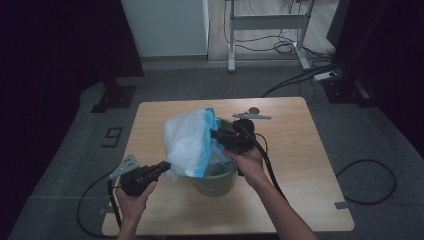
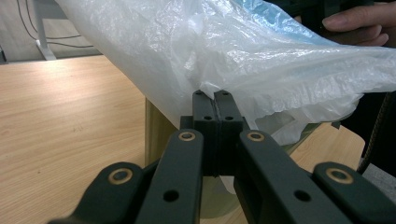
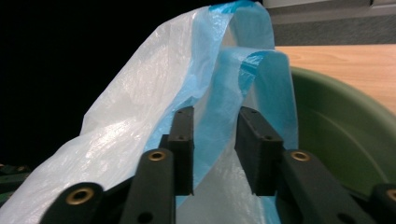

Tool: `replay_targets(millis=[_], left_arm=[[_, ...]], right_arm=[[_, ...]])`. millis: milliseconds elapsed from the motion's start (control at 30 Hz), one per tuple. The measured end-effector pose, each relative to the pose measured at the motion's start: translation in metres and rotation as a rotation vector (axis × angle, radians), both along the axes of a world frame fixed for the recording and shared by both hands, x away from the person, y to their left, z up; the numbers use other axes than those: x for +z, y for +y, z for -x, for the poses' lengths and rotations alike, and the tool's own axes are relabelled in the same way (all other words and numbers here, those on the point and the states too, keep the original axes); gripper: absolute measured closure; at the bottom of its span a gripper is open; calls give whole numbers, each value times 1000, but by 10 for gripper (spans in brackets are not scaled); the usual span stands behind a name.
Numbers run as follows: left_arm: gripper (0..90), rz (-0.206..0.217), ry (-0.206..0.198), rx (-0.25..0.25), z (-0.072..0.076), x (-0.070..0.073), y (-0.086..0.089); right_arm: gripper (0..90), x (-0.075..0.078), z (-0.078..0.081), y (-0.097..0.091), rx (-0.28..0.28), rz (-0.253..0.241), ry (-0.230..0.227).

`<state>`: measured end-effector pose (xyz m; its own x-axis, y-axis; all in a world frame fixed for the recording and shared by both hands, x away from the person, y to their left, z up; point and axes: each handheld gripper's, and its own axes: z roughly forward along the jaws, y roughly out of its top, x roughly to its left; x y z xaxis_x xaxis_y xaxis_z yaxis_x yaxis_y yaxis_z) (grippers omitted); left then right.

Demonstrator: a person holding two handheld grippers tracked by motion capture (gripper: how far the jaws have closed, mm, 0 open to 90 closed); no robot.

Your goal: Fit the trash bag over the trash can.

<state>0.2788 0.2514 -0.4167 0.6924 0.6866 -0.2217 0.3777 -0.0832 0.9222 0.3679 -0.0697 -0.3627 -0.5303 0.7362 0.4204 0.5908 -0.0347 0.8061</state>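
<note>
Meanwhile, left tongs [image 2: 215,100] pinch the plastic bag [image 2: 224,51]; right tongs [image 3: 215,140] straddle it.

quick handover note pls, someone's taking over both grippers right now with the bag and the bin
Left gripper: shut on the plastic bag, pinching its white film at the lower left.
Right gripper: jaws apart, the bag's blue rim band between them; the pads do not press on it, so treat it as not gripped.
Green bin: upright near the middle of the table, the bag bunched above its left side.
Done: bag brought to the bin.
Left, most likely: regrip the blue rim, spread the mouth, seat it over the bin's edge.
</note>
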Motion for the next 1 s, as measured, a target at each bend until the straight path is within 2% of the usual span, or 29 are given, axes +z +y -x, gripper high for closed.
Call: replay_targets(millis=[33, 67, 100, 133, 167, 300, 600, 833, 900, 967, 1000], left_arm=[[896, 0, -1, 0, 0, 0, 0], [896, 0, -1, 1, 0, 0, 0], [896, 1, -1, 1, 0, 0, 1], [896, 3, -1, 2, 0, 0, 1], [896, 3, -2, 2, 0, 0, 1], [896, 4, -8, 4, 1, 1, 1], [896, 5, -6, 9, 0, 0, 2], [890, 4, -4, 4, 0, 0, 2], [838, -1, -3, 0, 0, 1, 1], [718, 11, -36, 39, 4, 7, 2], [670, 21, -51, 41, 7, 12, 3]], right_arm=[[711, -1, -1, 0, 2, -8, 7], [810, -2, -1, 1, 10, -23, 7], [810, -2, -1, 1, 10, -23, 7], [891, -2, 0, 0, 17, -30, -4], [891, -2, 0, 0, 17, -30, -4], [892, 0, 4, 0, 36, -20, -52], [893, 2, 6, -6, 6, 11, -87], [894, 3, 7, -11, -5, 14, -107], [895, 4, 9, -12, -5, 13, -121], [894, 6, 11, -13, -9, 14, -141], [895, 7, 12, -13, -9, 13, -149]])
